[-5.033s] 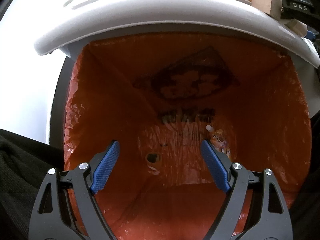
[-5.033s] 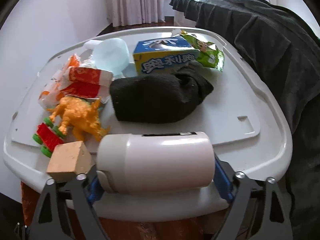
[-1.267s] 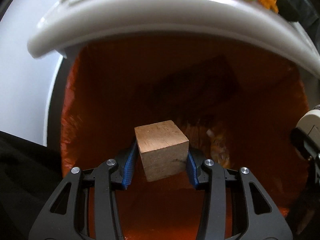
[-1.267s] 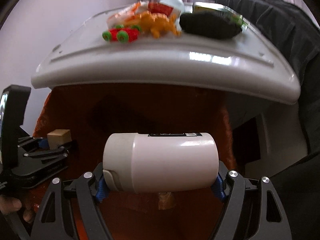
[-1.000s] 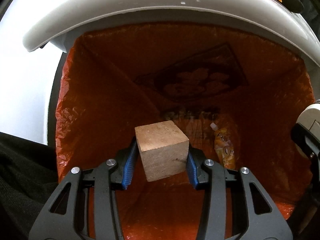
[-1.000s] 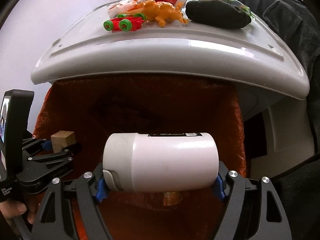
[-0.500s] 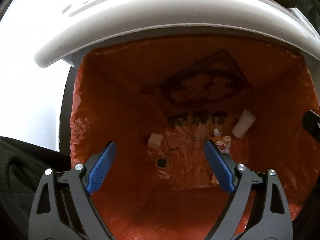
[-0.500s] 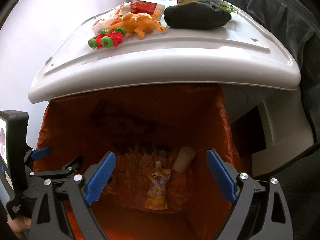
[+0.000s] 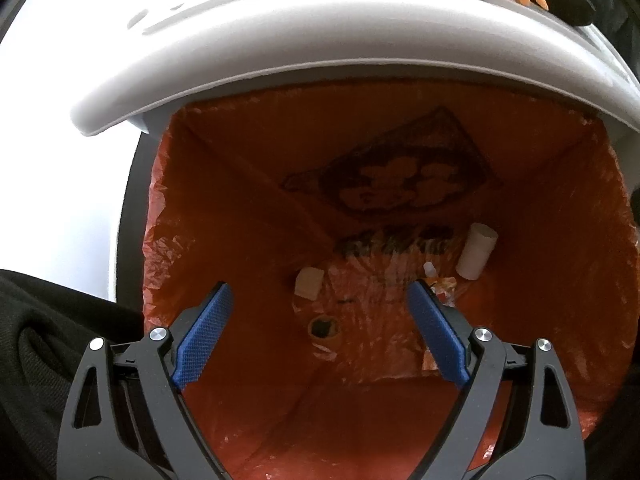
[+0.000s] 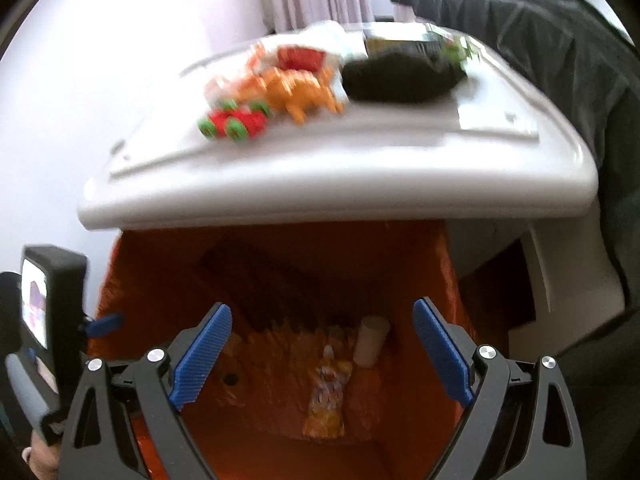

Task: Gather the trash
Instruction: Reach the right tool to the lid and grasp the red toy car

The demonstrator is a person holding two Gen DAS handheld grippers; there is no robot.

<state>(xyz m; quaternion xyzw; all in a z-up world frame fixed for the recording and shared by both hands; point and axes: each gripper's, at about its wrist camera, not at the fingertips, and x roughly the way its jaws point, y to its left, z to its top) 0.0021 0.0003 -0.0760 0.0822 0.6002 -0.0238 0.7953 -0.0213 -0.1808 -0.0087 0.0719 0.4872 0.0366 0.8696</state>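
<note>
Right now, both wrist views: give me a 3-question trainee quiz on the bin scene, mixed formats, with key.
1. True or false: the left gripper holds the wooden block.
2. The white bottle is: A) in the right gripper; B) in the orange-lined bin; C) on the white lid.
3. Fill in: the orange dinosaur stands beside a red toy car with ____ wheels.

Key: 1 false; 2 B; 3 green.
</note>
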